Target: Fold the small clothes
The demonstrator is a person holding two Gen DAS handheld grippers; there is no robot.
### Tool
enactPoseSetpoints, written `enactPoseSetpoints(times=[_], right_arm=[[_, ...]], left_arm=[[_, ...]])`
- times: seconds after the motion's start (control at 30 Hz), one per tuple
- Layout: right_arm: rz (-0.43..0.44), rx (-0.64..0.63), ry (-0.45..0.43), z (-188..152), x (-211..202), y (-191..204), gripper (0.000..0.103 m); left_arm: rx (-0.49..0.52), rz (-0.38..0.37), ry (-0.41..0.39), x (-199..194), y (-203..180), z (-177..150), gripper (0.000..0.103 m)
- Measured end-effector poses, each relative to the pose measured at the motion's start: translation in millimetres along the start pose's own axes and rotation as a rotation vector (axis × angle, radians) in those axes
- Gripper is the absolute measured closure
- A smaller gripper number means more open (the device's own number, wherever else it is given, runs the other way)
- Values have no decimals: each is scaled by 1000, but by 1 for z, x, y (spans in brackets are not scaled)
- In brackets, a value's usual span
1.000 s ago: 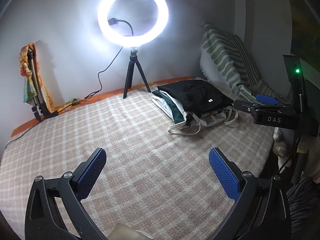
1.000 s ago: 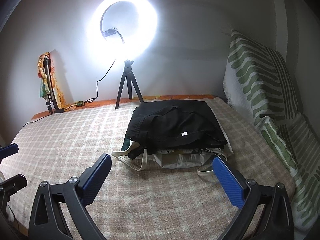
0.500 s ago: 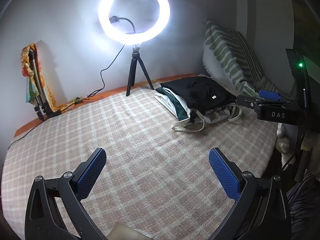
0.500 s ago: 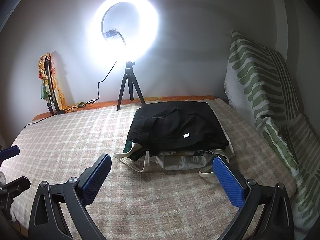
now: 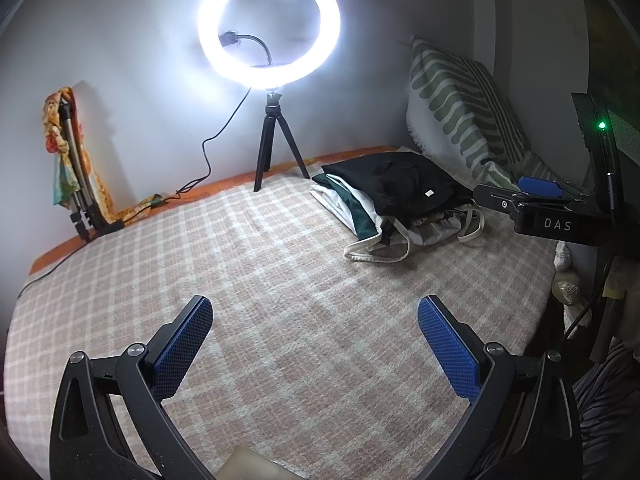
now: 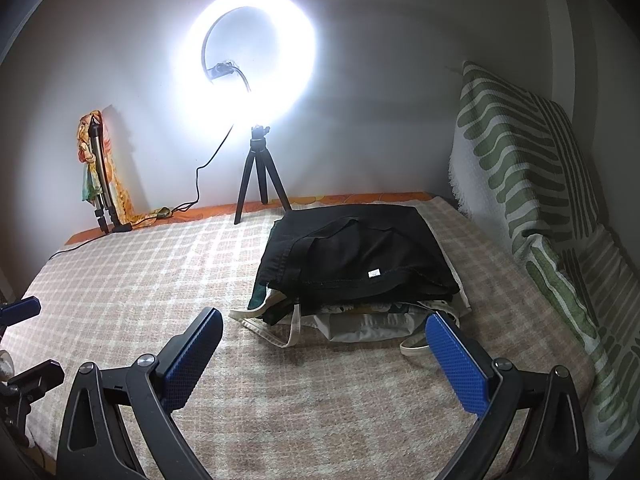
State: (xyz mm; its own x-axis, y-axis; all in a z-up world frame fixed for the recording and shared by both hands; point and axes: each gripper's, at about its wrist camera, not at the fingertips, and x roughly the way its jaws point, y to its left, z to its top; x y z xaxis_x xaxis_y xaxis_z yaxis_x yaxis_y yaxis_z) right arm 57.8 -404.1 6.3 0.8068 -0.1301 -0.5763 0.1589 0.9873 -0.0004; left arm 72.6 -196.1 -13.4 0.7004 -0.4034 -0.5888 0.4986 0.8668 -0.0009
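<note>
A stack of folded clothes lies on the checked bedspread, black garment on top, white and green pieces and cream straps below. In the left wrist view the same stack sits far right, well beyond my left gripper, which is open and empty over bare bedspread. My right gripper is open too, its blue pads just short of the stack's near edge, holding nothing. The right gripper's body shows at the right edge of the left wrist view.
A lit ring light on a small black tripod stands at the back by the wall, cable trailing left. A second tripod draped with orange cloth leans at the back left. Green-striped cushions line the right side. The bed's edge drops off at the right.
Both grippers have drifted slightly forward and down; the clothes stack appears a little nearer in the right wrist view. Both stay open and nothing was picked up.
</note>
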Motion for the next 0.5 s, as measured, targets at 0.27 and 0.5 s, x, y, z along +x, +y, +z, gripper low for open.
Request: enactPoseSetpoints(times=[0.27,0.5], right_arm=[[-2,3,3,0,0,0,0],[10,17,10,0,-1,-2,0]], left_arm=[[6,0,-2,-1,-1,0,1],[16,-8,-11,-4,-4,0,1]])
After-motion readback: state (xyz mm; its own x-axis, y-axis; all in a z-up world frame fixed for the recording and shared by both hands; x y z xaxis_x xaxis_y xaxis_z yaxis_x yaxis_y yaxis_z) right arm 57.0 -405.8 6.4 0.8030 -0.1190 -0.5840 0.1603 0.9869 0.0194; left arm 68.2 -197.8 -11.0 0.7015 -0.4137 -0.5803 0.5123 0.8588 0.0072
